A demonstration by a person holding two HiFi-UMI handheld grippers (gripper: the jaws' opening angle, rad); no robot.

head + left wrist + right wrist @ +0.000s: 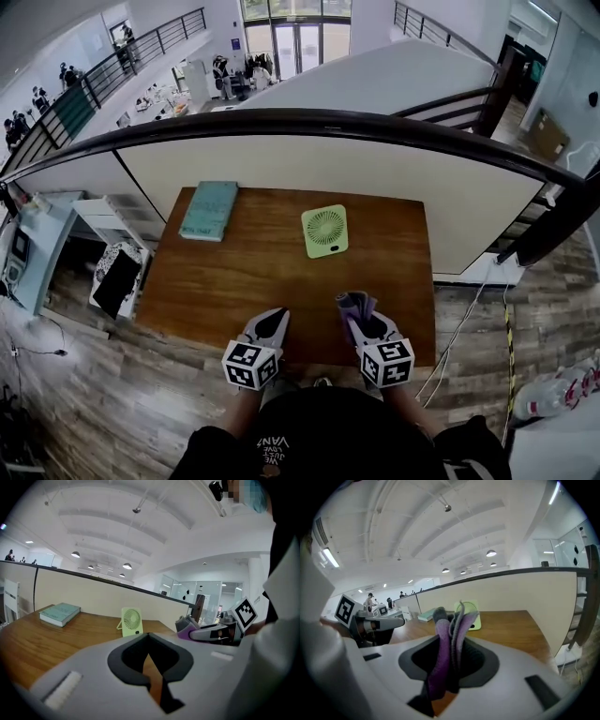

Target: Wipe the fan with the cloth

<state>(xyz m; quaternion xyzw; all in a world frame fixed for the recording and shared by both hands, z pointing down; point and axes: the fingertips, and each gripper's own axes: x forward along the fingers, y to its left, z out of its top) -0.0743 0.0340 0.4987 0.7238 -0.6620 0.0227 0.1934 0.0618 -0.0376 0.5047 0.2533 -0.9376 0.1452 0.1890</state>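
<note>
- Fan [324,231]: small, pale green, square frame with a round grille. It stood propped on a thin rear stand at 12 o'clock on the counter [253,272], well apart from both claws. A teal book [209,210] lay at its 9 o'clock.
- Handling, judged: light hard plastic on a narrow stand, so it would likely slide or tip backward under a firm wipe. The grille slats looked thin, so light strokes only.
- Best hold, judged: the solid frame edge or top corner, not the grille, to brace it while wiping.
- Cloth [449,639]: purple-grey, soft and limp, bunched in folds. It should conform to the grille and would not slip easily.
- Right claw [361,319]: clamped on the cloth, with folds standing up out of the jaws. It sat at 5 o'clock near the counter's near edge, aimed toward 12 o'clock and pitched slightly down.
- Left claw [149,641]: clenched on nothing, jaws together. It sat at 7 o'clock beside the right claw but apart from it, at the same heading.
- Neither claw touched the fan, and wiping had not begun.
</note>
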